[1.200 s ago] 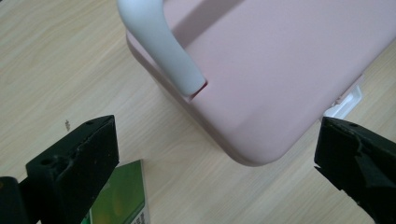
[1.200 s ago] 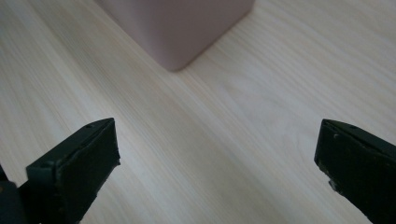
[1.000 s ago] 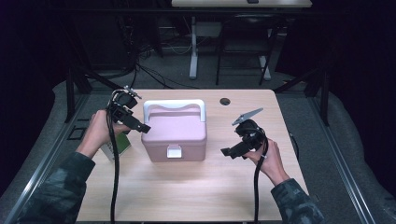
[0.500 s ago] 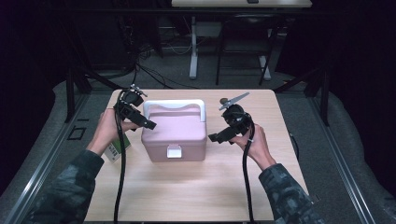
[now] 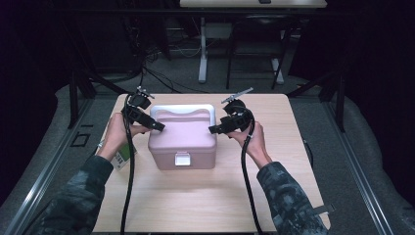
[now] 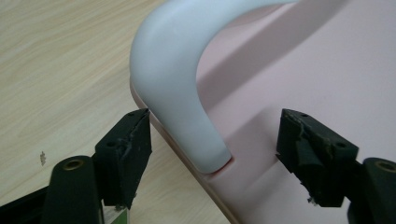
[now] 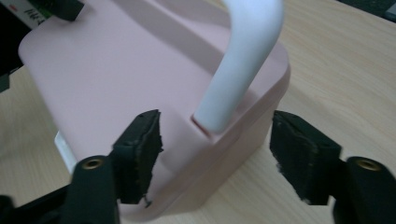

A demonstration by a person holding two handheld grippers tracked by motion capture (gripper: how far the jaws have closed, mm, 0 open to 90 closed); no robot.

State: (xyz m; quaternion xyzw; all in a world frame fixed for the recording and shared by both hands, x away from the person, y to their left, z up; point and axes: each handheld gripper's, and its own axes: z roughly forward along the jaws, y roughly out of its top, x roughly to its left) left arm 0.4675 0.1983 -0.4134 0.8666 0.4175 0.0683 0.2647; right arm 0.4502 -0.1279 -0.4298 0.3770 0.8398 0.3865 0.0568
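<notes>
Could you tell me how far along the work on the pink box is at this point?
Done: both grippers are at the pink box, the left gripper and right gripper each straddling one foot of its white handle. In hand: both sets of jaws have just been closing, but the pads are not yet pressing on anything. Left: gripping and moving or opening it; the front latch looks shut.
</notes>
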